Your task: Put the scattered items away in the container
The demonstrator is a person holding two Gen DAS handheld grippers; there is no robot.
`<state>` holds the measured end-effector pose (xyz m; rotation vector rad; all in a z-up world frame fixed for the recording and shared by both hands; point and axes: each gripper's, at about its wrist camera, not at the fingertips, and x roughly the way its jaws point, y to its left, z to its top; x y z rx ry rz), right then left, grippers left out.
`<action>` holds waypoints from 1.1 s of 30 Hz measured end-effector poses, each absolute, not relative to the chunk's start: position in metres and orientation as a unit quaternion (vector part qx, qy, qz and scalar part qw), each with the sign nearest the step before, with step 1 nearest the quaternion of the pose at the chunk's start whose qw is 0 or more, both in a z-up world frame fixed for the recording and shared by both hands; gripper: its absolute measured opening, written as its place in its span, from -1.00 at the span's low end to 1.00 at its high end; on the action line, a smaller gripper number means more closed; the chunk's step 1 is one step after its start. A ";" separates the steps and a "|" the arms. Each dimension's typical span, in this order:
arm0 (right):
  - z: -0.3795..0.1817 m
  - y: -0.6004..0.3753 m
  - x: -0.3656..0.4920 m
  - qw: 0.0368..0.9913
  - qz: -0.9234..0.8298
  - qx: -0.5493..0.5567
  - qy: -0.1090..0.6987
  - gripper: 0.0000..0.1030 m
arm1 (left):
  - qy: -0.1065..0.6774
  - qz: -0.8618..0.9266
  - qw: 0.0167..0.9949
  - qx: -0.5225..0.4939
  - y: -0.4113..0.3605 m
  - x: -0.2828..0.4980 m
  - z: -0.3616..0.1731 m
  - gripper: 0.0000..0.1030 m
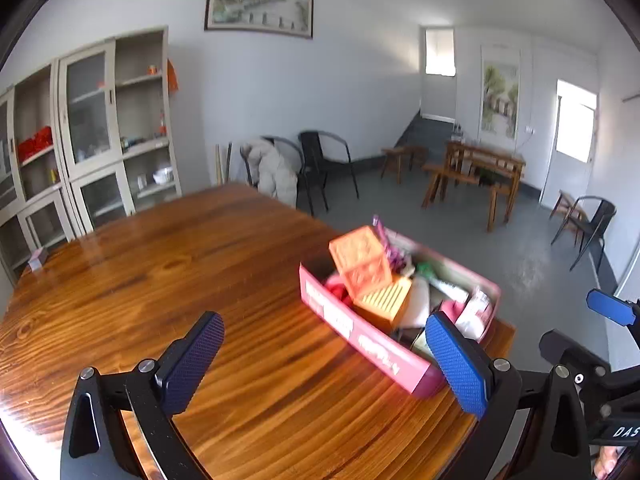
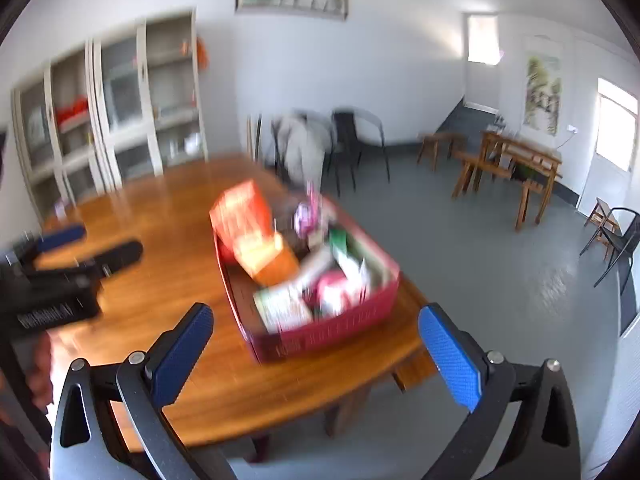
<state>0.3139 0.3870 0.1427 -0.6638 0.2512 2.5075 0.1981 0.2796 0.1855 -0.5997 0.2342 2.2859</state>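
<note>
A pink basket (image 1: 360,334) (image 2: 340,332) stands near the right edge of the wooden table (image 1: 160,272) (image 2: 168,216), heaped with several packets and small things. An orange box (image 1: 360,266) (image 2: 240,216) leans on top of the heap at the basket's left end. My left gripper (image 1: 324,360) hangs open above the table, just in front of the basket, with nothing between its blue pads. My right gripper (image 2: 316,352) is open too, wide and empty, held back from the basket's near end. Each gripper shows at the edge of the other's view.
A small pale box (image 1: 38,258) lies at the table's far left corner. Beyond the table stand grey cabinets (image 1: 92,128), black chairs (image 1: 324,164), one draped with a coat, and wooden benches with a table (image 1: 480,168) on the grey floor.
</note>
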 end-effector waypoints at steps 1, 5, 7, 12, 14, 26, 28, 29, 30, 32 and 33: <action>0.148 0.385 0.316 0.270 0.928 -0.238 0.094 1.00 | 0.084 0.894 0.376 -0.228 0.277 0.201 0.190 0.98; 0.146 0.379 0.315 0.280 0.924 -0.242 0.095 1.00 | 0.055 0.888 0.396 -0.227 0.268 0.206 0.194 0.98; 0.138 0.379 0.311 0.277 0.921 -0.257 0.099 1.00 | 0.049 0.884 0.401 -0.233 0.268 0.207 0.191 0.98; 0.131 0.375 0.314 0.279 0.918 -0.263 0.102 1.00 | 0.059 0.886 0.393 -0.239 0.275 0.207 0.183 0.98; 0.133 0.374 0.316 0.283 0.918 -0.259 0.099 1.00 | 0.062 0.884 0.396 -0.239 0.277 0.210 0.182 0.98; 0.130 0.376 0.313 0.290 0.916 -0.260 0.096 1.00 | 0.087 0.884 0.392 -0.238 0.287 0.218 0.176 0.98; 0.130 0.377 0.313 0.291 0.916 -0.260 0.096 1.00 | 0.091 0.886 0.388 -0.237 0.289 0.218 0.175 0.98; 0.129 0.377 0.313 0.292 0.915 -0.260 0.096 1.00 | 0.094 0.887 0.387 -0.235 0.290 0.218 0.175 0.98; 0.129 0.377 0.312 0.293 0.915 -0.260 0.095 1.00 | 0.098 0.887 0.385 -0.234 0.292 0.218 0.175 0.98; 0.128 0.378 0.311 0.295 0.914 -0.262 0.093 1.00 | 0.104 0.887 0.383 -0.235 0.295 0.218 0.175 0.98; 0.127 0.378 0.310 0.296 0.914 -0.262 0.092 1.00 | 0.106 0.887 0.383 -0.235 0.296 0.218 0.174 0.98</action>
